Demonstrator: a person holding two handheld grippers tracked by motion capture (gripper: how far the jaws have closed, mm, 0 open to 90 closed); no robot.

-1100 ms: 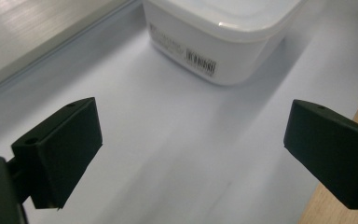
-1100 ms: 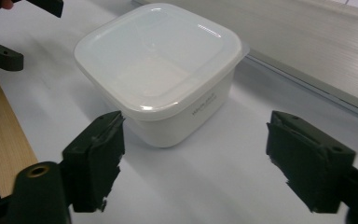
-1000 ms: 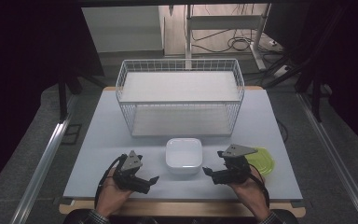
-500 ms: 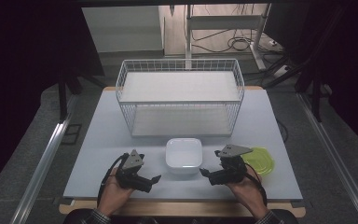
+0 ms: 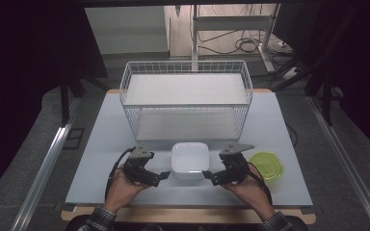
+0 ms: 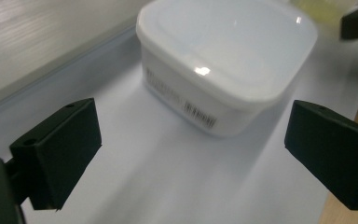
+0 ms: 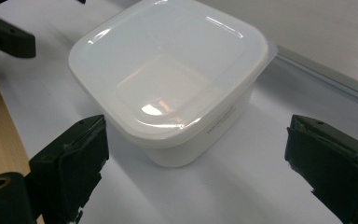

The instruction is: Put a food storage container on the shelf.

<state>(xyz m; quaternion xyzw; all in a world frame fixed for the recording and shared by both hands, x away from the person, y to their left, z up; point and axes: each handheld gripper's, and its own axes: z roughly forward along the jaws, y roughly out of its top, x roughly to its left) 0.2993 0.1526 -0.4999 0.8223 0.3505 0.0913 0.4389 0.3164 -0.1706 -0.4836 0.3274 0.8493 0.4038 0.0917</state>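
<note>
Our left tool (image 5: 164,175) and right tool (image 5: 208,175) both gape wide, holding nothing — the right has just been opening. The white box (image 5: 190,160) sits between them on the table's (image 5: 101,144) near edge. A crooked squeeze could pop its lid or slide it off.

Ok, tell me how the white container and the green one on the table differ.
The white container is square with rounded corners; the green container is round. The white one sits between the left gripper and the right gripper; the green one lies beyond the right gripper, toward the table's right edge. The white one looks larger. Both rest on the table.
</note>
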